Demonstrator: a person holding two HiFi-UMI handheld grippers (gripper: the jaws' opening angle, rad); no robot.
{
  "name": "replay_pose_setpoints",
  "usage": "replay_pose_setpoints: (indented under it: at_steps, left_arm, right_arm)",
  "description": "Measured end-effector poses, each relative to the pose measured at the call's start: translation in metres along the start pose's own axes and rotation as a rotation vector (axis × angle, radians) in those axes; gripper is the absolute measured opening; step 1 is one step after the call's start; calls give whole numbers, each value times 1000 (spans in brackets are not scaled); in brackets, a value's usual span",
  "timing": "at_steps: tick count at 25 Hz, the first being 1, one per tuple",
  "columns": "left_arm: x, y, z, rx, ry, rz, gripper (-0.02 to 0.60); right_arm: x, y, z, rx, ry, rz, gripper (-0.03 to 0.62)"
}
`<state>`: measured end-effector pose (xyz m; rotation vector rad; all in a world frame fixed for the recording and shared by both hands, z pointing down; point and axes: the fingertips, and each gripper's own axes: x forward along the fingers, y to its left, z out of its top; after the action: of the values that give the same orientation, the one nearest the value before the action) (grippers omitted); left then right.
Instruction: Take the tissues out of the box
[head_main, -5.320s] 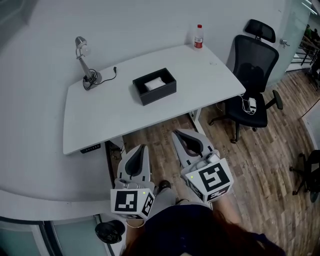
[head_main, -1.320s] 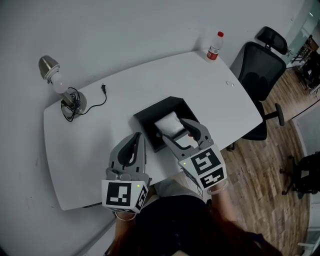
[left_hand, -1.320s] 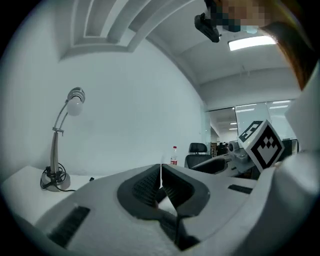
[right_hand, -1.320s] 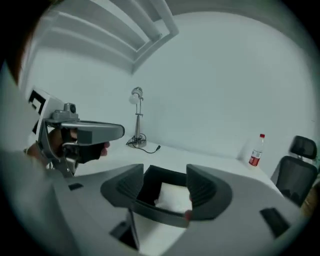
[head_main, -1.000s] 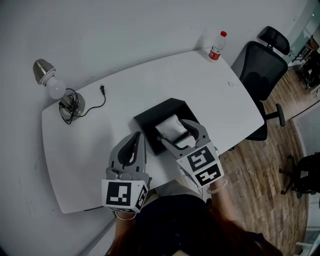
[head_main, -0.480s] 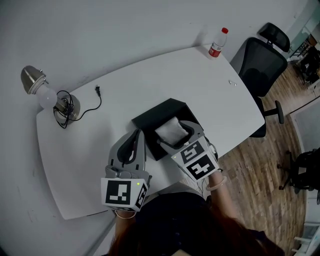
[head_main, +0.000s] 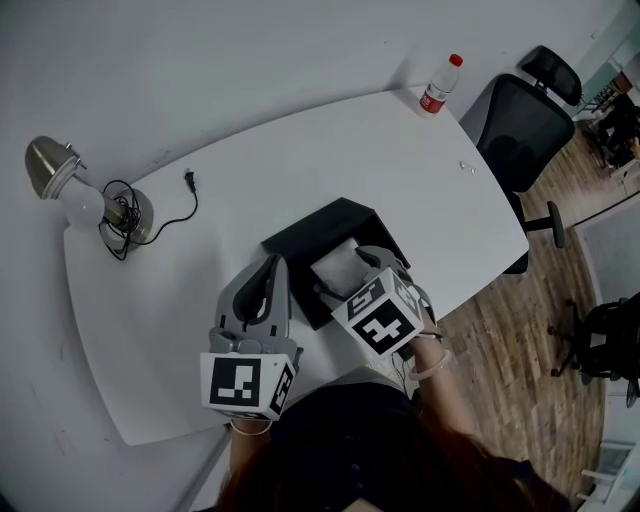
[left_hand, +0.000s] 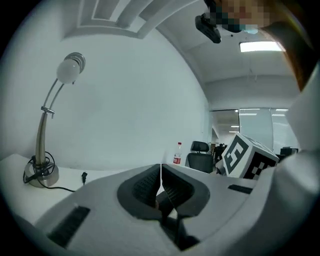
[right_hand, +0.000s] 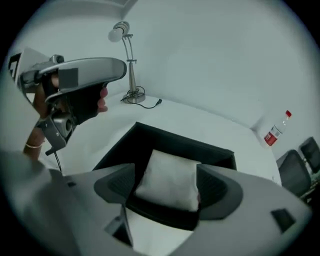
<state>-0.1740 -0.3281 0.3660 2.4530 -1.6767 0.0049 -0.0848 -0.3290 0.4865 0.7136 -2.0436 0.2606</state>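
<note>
A black open box (head_main: 322, 213) stands on the white desk (head_main: 250, 150) with a white tissue pack (head_main: 338, 266) inside. My right gripper (head_main: 349, 272) tilts steeply down over the box. Its jaws have just been opening. In the right gripper view the tissue pack (right_hand: 168, 176) lies between the wide-apart pads of the right gripper (right_hand: 167, 184), inside the box (right_hand: 165, 136); no grip shows. My left gripper (head_main: 270, 268) hovers level just left of the box, shut and empty; in its own view the left gripper (left_hand: 160, 172) has its pads together.
A desk lamp (head_main: 60, 185) with a loose cord stands at the desk's far left. A red-capped bottle (head_main: 438, 88) stands at the far right corner. A black office chair (head_main: 525, 125) is beyond the desk's right end.
My right gripper has tipped downward and sunk over the box, with its jaws spreading around the tissue pack. The left gripper has edged a little forward beside the box.
</note>
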Motion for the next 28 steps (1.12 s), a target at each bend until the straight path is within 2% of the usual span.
replay_pose_setpoints:
  at_steps: [12, 16, 23, 28]
  left_arm:
    - [12, 8, -3, -21, 1, -12, 28]
    - [15, 10, -2, -22, 2, -13, 28]
    - [17, 15, -4, -28, 6, -10, 28]
    - [14, 12, -2, -29, -2, -11, 28]
  right_arm:
    - [13, -6, -16, -4, 180, 9, 348]
    - [17, -7, -19, 10, 206, 22, 348]
    - [27, -12, -16, -4, 240, -14, 348]
    - [24, -13, -16, -28, 226, -12, 347]
